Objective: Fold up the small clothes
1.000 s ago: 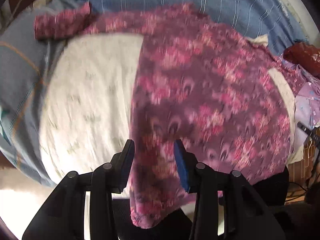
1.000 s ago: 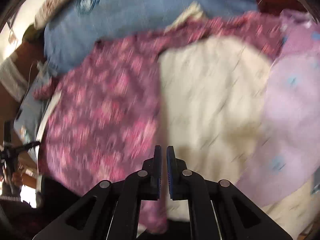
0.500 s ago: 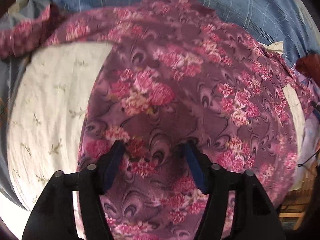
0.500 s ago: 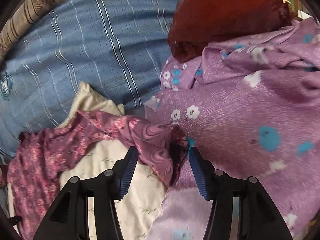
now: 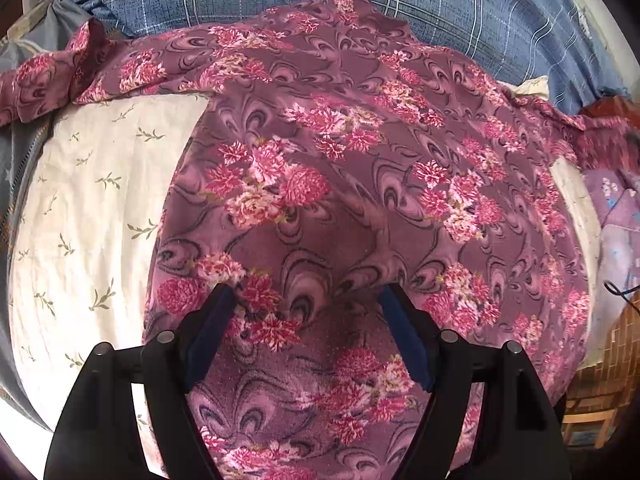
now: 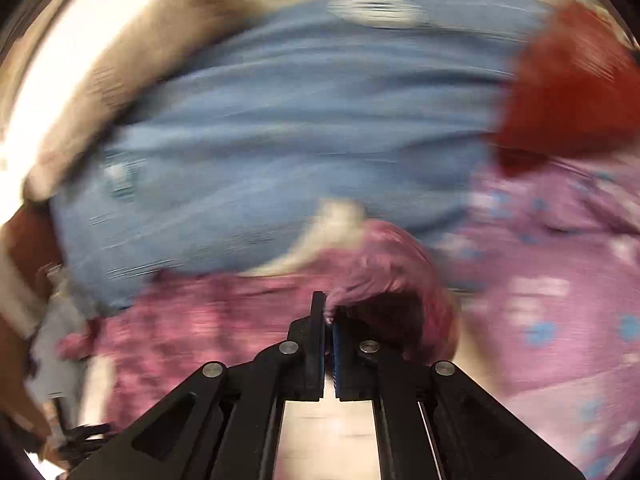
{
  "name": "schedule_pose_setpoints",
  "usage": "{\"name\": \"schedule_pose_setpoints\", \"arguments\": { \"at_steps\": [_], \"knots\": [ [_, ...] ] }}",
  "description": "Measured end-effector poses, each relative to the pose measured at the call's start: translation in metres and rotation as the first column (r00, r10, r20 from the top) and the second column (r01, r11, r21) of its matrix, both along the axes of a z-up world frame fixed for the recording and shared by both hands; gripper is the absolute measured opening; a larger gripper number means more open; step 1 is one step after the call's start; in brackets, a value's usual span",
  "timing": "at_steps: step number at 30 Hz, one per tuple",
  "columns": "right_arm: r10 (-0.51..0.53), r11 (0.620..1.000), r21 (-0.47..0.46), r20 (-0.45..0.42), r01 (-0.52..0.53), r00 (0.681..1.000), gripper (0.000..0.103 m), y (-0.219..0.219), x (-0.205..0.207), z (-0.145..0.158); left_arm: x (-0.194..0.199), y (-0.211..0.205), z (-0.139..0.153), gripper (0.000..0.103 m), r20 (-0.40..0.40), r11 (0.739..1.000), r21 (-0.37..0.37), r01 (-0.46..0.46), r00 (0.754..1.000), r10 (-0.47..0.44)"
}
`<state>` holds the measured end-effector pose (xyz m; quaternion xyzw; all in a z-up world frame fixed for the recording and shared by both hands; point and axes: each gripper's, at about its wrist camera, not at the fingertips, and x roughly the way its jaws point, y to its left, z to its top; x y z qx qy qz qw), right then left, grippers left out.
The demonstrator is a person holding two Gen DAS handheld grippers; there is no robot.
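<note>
In the left wrist view, the left hand-held gripper [image 5: 306,300] stands wide apart and its jaws are opening; its blue-padded fingertips [image 5: 212,316] rest on the floral garment [image 5: 360,184], which lies between them unpinched. The garment, a plum cloth with pink flower clusters and dark swirls, spreads flat across a cream sheet [image 5: 88,208] printed with small sprigs. One sleeve [image 5: 44,76] trails off at the upper left, and the far right end blurs near a lilac cloth [image 5: 616,216]. A blue checked blanket [image 5: 440,4] lies behind.

The right wrist view is heavily smeared. The right hand-held gripper [image 6: 328,312] is pressed together, clamped on a bunched fold of the floral garment [image 6: 384,264] that bulges up just beyond the tips. The rest of the garment streaks away to the lower left. The blue blanket [image 6: 280,140], a red shape [image 6: 568,88] and a lilac cloth with blue dots [image 6: 560,272] are only rough patches of colour.
</note>
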<state>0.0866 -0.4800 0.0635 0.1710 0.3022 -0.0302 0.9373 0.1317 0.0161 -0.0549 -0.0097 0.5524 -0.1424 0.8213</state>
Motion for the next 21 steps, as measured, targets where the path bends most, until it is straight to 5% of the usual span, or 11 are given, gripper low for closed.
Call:
{"name": "schedule_pose_setpoints", "arguments": {
  "at_steps": [3,8,10,13,17,19,21],
  "knots": [
    [0.198,0.979,0.038,0.021,-0.198,0.98,0.001,0.092,0.032,0.016,-0.003,0.012,0.004,0.076,-0.018,0.999,-0.054,-0.001,1.0,0.0],
    [0.47,0.873,0.14,0.016,-0.467,0.883,0.006,0.262,0.09,0.004,-0.012,0.037,0.014,0.076,-0.013,0.996,-0.079,-0.029,1.0,0.028],
    [0.563,0.816,0.199,-0.063,-0.542,0.824,0.01,0.326,0.118,-0.023,-0.016,0.048,0.017,0.076,-0.011,0.996,-0.08,-0.046,0.999,0.046],
    [0.576,0.817,0.142,-0.218,-0.558,0.788,0.016,0.39,0.133,-0.065,-0.022,0.066,0.022,0.076,0.0,0.995,-0.067,-0.076,0.997,0.076],
    [0.594,0.804,0.177,-0.189,-0.568,0.782,0.016,0.378,0.115,-0.075,-0.021,0.079,0.029,0.076,0.025,0.994,-0.049,-0.1,0.995,0.101],
    [0.552,0.831,0.186,-0.15,-0.525,0.82,0.022,0.34,0.105,-0.07,-0.01,0.076,0.033,0.077,0.024,0.992,-0.057,-0.108,0.994,0.11],
    [0.455,0.883,0.19,-0.128,-0.428,0.881,0.04,0.288,0.091,-0.067,0.001,0.068,0.038,0.077,0.023,0.99,-0.097,-0.107,0.994,0.11]
  ]
}}
